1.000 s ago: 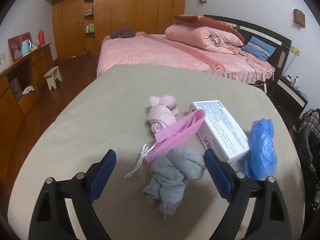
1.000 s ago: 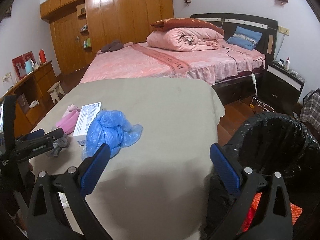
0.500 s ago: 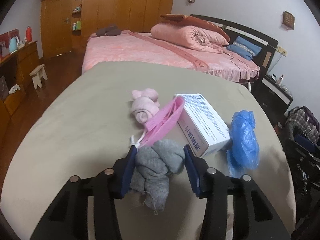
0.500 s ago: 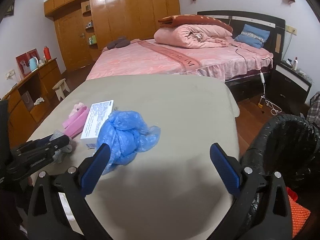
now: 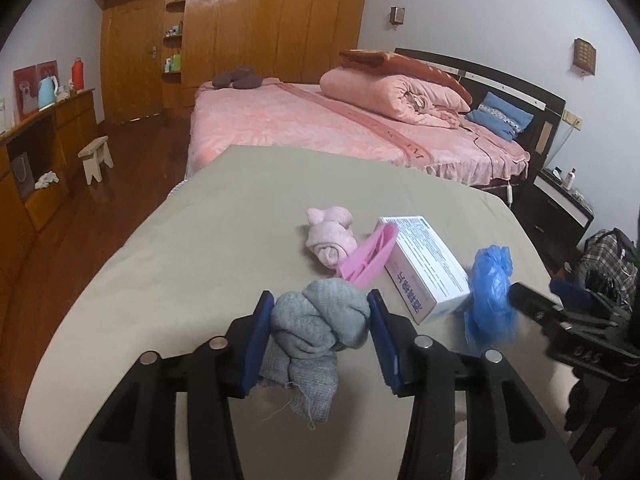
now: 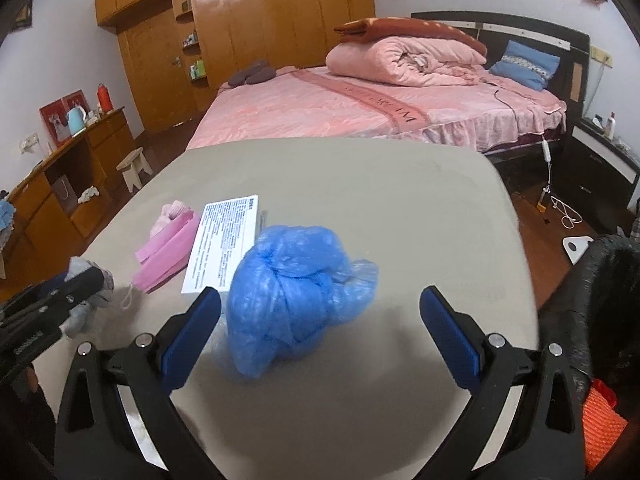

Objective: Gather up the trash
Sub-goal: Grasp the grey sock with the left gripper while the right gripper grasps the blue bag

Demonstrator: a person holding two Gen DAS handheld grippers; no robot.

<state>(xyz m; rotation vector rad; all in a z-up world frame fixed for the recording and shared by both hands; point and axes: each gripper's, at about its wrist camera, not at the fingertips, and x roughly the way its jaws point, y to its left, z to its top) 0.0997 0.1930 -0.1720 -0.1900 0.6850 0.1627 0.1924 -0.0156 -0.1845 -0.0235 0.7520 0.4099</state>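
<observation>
My left gripper (image 5: 320, 320) is shut on a knotted grey cloth (image 5: 320, 320), which hangs between the blue pads just above the beige table (image 5: 224, 216). Beyond it lie a pink rolled cloth (image 5: 330, 236), a pink face mask (image 5: 370, 258), a white box (image 5: 424, 268) and a crumpled blue plastic bag (image 5: 492, 296). My right gripper (image 6: 320, 316) is open, its fingers on either side of the blue plastic bag (image 6: 296, 292), closer to the left finger. The white box (image 6: 224, 244) and the pink mask (image 6: 166, 254) lie left of the bag.
A black-lined trash bin (image 6: 600, 280) stands at the table's right edge. A pink bed (image 6: 360, 108) lies beyond the table, with a wooden wardrobe (image 6: 260, 28) behind and a sideboard (image 6: 60, 176) at left. The left gripper with the cloth (image 6: 86, 280) shows at the left.
My left gripper has closed on the grey cloth and lifted it slightly. My right gripper has moved left and forward, so the blue bag now sits between its open fingers.
</observation>
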